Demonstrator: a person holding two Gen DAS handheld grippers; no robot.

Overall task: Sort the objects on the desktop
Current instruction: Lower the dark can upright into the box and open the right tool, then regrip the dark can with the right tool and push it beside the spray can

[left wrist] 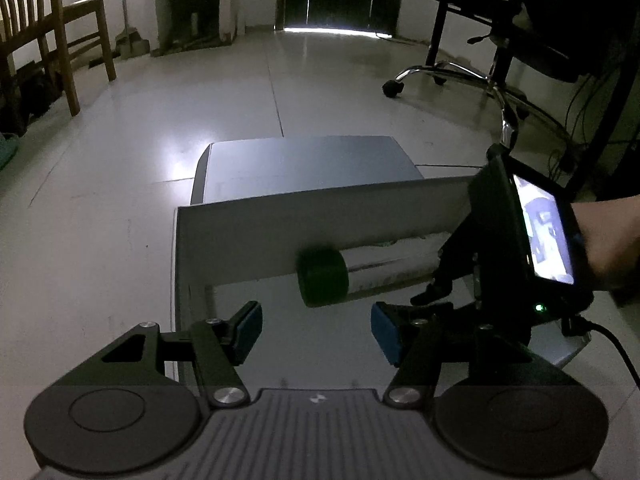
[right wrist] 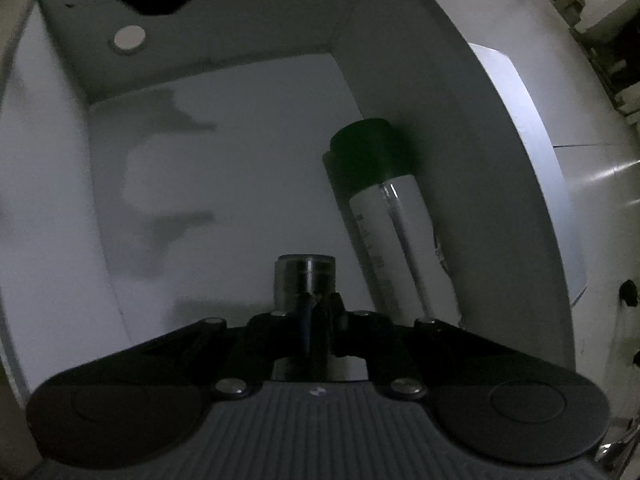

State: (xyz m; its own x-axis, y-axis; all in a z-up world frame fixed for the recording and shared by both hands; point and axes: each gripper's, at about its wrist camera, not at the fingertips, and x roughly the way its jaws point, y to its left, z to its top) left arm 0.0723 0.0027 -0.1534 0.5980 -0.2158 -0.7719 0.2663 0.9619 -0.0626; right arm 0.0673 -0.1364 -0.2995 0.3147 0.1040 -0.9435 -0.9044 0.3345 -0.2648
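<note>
A white tube with a dark green cap (left wrist: 322, 276) lies on its side inside a white open box (left wrist: 280, 216), along its far wall. My left gripper (left wrist: 316, 330) is open and empty, just in front of the cap. In the right wrist view the same tube (right wrist: 392, 220) lies against the box's right wall (right wrist: 460, 160). My right gripper (right wrist: 316, 312) is inside the box, shut on a small silver metallic cylinder (right wrist: 305, 280), low over the box floor. The right gripper's body (left wrist: 520, 240) shows in the left wrist view.
The box's grey lid (left wrist: 308, 168) lies on the floor behind it. A wooden chair (left wrist: 48, 40) stands far left and an office chair (left wrist: 500, 60) far right. Cables (left wrist: 580, 120) run along the right.
</note>
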